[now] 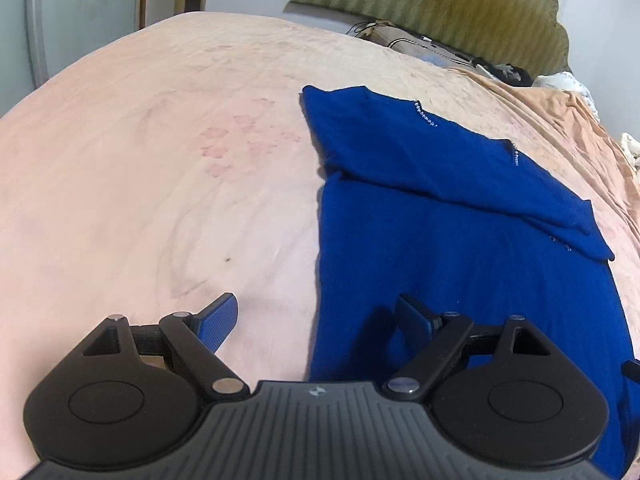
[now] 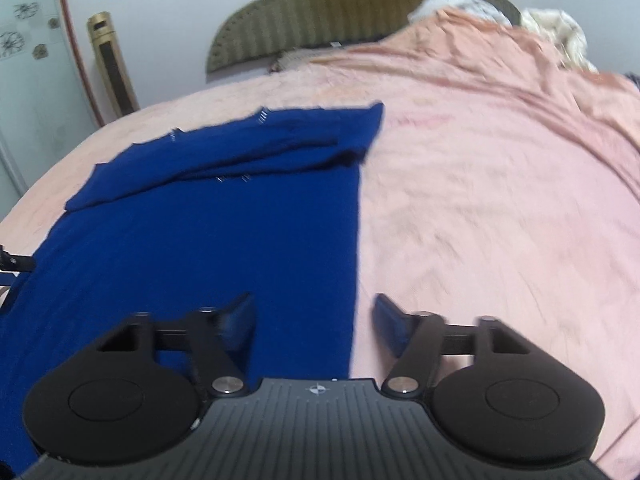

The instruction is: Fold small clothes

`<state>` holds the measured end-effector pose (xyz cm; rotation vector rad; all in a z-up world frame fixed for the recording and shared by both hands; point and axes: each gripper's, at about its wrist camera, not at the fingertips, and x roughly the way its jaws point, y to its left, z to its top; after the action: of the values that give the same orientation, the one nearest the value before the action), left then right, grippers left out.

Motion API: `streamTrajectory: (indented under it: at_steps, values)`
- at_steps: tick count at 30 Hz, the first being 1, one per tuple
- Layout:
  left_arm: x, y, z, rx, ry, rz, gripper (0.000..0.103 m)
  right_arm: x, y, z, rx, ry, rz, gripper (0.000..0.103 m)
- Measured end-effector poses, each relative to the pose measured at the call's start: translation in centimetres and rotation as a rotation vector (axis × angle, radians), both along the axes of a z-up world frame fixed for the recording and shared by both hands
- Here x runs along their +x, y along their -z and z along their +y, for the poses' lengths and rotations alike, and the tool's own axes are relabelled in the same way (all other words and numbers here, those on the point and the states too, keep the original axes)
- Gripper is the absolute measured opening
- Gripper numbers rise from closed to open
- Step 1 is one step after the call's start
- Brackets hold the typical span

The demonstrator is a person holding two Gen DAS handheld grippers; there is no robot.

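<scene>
On pink bedsheet (image 1: 160,160): blue garment (image 1: 460,240), sleeves folded in.

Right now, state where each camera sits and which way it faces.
Left wrist: on the left gripper, angled down over the blue garment's left edge; its open fingers show.
Right wrist: on the right gripper, angled down over the garment's right edge; its open fingers straddle that edge.
Shared: garment, pink bedsheet, olive headboard.

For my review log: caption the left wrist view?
Open left gripper straddles blue garment's left edge on pink bedsheet.
</scene>
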<state>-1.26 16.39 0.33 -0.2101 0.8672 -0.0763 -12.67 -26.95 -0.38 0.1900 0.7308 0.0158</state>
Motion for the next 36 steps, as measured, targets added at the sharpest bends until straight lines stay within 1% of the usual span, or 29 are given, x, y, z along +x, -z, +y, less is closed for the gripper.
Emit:
streamTrajectory:
  at_steps: [1, 3, 4, 5, 6, 7, 9, 12, 13, 16, 18, 20, 22, 23, 24, 25, 26, 27, 28, 29, 31, 33, 35, 36]
  values:
    - [0.0, 0.0, -0.4, 0.0, 0.012, -0.005, 0.086, 0.0, 0.1, 0.1, -0.001, 0.002, 0.001, 0.051]
    - [0.1, 0.1, -1.6, -0.018, 0.08, -0.011, 0.083, -0.1, 0.2, 0.5, 0.005, -0.002, -0.005, 0.04]
    - [0.1, 0.1, -2.3, -0.029, 0.119, -0.014, 0.064, 0.0, 0.2, 0.7, 0.029, -0.022, -0.006, 0.026]
    - [0.0, 0.0, -3.3, -0.008, 0.156, -0.02, 0.028, 0.1, 0.1, 1.0, 0.047, -0.038, -0.007, 0.015]
    - [0.1, 0.0, -4.1, 0.01, 0.18, -0.017, 0.016, 0.3, 0.1, 1.4, 0.055, -0.05, -0.012, 0.011]
    - [0.2, -0.1, -4.5, 0.011, 0.19, -0.013, 0.01, 0.4, 0.0, 1.8, 0.051, -0.052, -0.024, 0.008]
    - [0.5, -0.6, -4.9, 0.007, 0.188, -0.03, 0.008, 0.8, -0.2, 2.3, 0.057, -0.052, -0.047, 0.007]
    - [1.2, -2.1, -4.8, -0.012, 0.174, -0.087, 0.007, 1.6, -1.7, 2.5, 0.072, -0.059, -0.109, 0.007]
    - [1.6, -2.7, -4.9, 0.001, 0.163, -0.11, 0.007, 2.1, -2.4, 2.5, 0.065, -0.061, -0.132, 0.006]
    - [2.9, -3.9, -5.6, 0.071, 0.126, -0.179, 0.007, 4.4, -4.2, 2.3, 0.031, -0.059, -0.183, 0.006]
    - [4.3, -4.1, -6.0, 0.102, 0.117, -0.194, 0.008, 6.1, -4.8, 2.2, -0.016, -0.047, -0.199, 0.006]
    - [5.7, -3.8, -6.4, 0.121, 0.107, -0.194, 0.01, 8.0, -4.8, 1.9, -0.068, -0.025, -0.194, 0.006]
    - [6.4, -3.3, -7.1, 0.169, 0.103, -0.192, 0.01, 10.0, -4.0, 1.6, -0.104, -0.004, -0.175, 0.007]
    - [6.5, -3.1, -7.5, 0.217, 0.092, -0.184, 0.012, 10.8, -3.4, 1.4, -0.11, 0.009, -0.152, 0.016]
    - [6.3, -3.2, -7.9, 0.264, 0.078, -0.171, 0.014, 11.6, -2.7, 1.1, -0.12, 0.035, -0.119, 0.016]
    - [6.0, -3.4, -8.1, 0.297, 0.072, -0.162, 0.023, 11.9, -2.3, 1.1, -0.12, 0.055, -0.096, 0.023]
    - [5.4, -3.6, -8.2, 0.31, 0.076, -0.16, 0.042, 11.7, -2.2, 1.0, -0.113, 0.075, -0.086, 0.03]
    - [4.6, -3.8, -8.1, 0.31, 0.075, -0.163, 0.057, 11.0, -2.3, 1.0, -0.108, 0.091, -0.097, 0.034]
    - [3.7, -3.9, -8.0, 0.308, 0.063, -0.17, 0.085, 9.9, -2.6, 1.1, -0.106, 0.101, -0.119, 0.044]
    - [2.5, -4.1, -8.1, 0.307, 0.043, -0.191, 0.094, 8.9, -2.9, 1.3, -0.114, 0.11, -0.137, 0.052]
    - [0.2, -4.3, -8.8, 0.327, 0.042, -0.243, 0.093, 6.8, -3.6, 2.4, -0.148, 0.109, -0.172, 0.06]
    - [-0.9, -3.9, -10.1, 0.37, 0.063, -0.244, 0.093, 5.0, -3.8, 4.0, -0.159, 0.046, -0.186, 0.067]
    - [-2.0, -3.3, -11.1, 0.401, 0.079, -0.229, 0.093, 3.7, -3.3, 5.8, -0.152, -0.052, -0.178, 0.08]
    - [-2.4, -2.9, -11.4, 0.413, 0.09, -0.221, 0.093, 3.4, -2.9, 6.5, -0.153, -0.082, -0.167, 0.082]
